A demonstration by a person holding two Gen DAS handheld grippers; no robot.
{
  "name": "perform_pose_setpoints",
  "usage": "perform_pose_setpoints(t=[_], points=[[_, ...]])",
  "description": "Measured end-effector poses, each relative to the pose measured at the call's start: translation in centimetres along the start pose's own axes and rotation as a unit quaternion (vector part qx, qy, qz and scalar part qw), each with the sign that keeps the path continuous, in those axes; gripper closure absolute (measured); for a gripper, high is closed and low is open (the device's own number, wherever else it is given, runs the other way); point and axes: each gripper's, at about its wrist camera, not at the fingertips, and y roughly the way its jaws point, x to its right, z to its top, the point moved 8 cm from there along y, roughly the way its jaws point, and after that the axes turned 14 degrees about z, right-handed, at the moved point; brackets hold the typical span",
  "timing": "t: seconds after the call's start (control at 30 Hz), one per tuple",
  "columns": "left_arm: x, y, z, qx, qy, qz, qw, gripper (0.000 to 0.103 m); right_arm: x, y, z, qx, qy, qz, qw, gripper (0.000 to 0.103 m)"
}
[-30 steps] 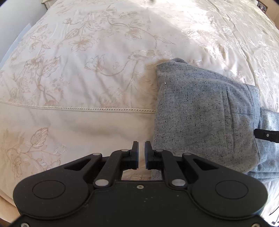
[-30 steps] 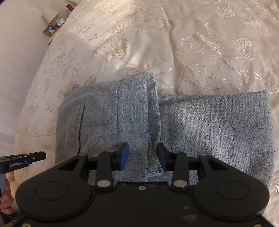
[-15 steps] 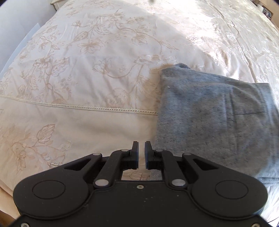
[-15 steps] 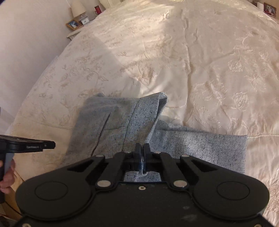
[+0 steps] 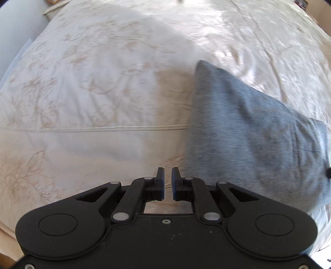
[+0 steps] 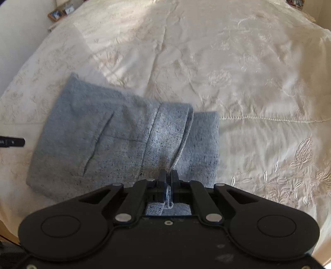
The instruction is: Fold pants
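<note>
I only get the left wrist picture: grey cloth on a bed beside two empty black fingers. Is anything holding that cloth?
Observer: Yes. The right gripper is shut on a fold of the grey pants.
Visitor: Where on them?
Observer: At their near edge, beside a raised band that overlaps a lower layer.
Visitor: Anything beyond the bed?
Observer: What looks like a framed picture, top left, past the bedspread.

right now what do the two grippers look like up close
Both look alike: a matte black plastic body with two round raised discs, angled linkage arms joined by silver pins, and small screws. The left gripper has flat black fingers; the right gripper shows blue on its finger pads. No cables or sleeves show; any markings are unreadable.
</note>
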Motion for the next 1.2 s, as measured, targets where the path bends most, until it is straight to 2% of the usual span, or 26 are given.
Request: perform_pose_setpoints(t=[0.03,0.1,0.2,0.27,0.33,0.43,0.53,0.77,0.87,0.97,1.03,1.2], points=[[0.8,-0.3,0.1,0.005,0.01,-0.004,0.9999,0.087,0.3,0.3,-0.3,-0.009,0.003,-0.016,1.0,0.099],[2.4,-0.9,0.5,0.015,0.026,-0.013,0.9995,0.087,0.6,-0.3,0.0,0.002,0.007,-0.046,0.999,0.097],[4.4,-1.2,1.3,0.019,0.04,-0.026,0.9987,0.087,0.2,-2.2,1.0,0.047,0.015,-0.054,0.997,0.092],[5.5,-1.1,1.8,0.021,0.048,-0.031,0.9982,0.087,-0.6,-2.8,2.1,0.065,0.006,-0.045,0.997,0.091],[6.4,-1.0,2.3,0.023,0.056,-0.033,0.9976,0.087,-1.3,-2.1,3.2,0.063,-0.005,-0.039,0.997,0.081],[7.2,-0.7,2.7,0.022,0.067,-0.033,0.997,0.087,-1.0,-0.6,3.6,0.052,0.003,-0.039,0.998,0.072],[7.3,-0.3,2.8,0.014,0.074,-0.028,0.9968,0.087,0.3,1.1,2.8,0.016,0.03,-0.036,0.999,0.071],[4.7,-0.1,1.9,-0.004,0.046,-0.007,0.9989,0.087,3.9,2.0,0.7,0.016,0.131,0.031,0.991,0.065],[3.8,-0.1,1.3,-0.009,0.033,0.008,0.9994,0.087,4.2,2.4,0.3,0.01,0.152,0.084,0.985,0.062],[3.3,-0.2,0.8,-0.015,0.021,0.021,0.9995,0.087,4.3,2.8,0.3,0.007,0.172,0.14,0.975,0.063],[3.3,-0.3,0.4,-0.017,0.014,0.024,0.9995,0.087,3.9,2.7,0.4,0.005,0.166,0.158,0.973,0.096],[3.9,-1.5,0.5,-0.008,0.009,0.018,0.9998,0.087,1.5,-1.6,1.7,0.036,0.049,0.089,0.994,0.099]])
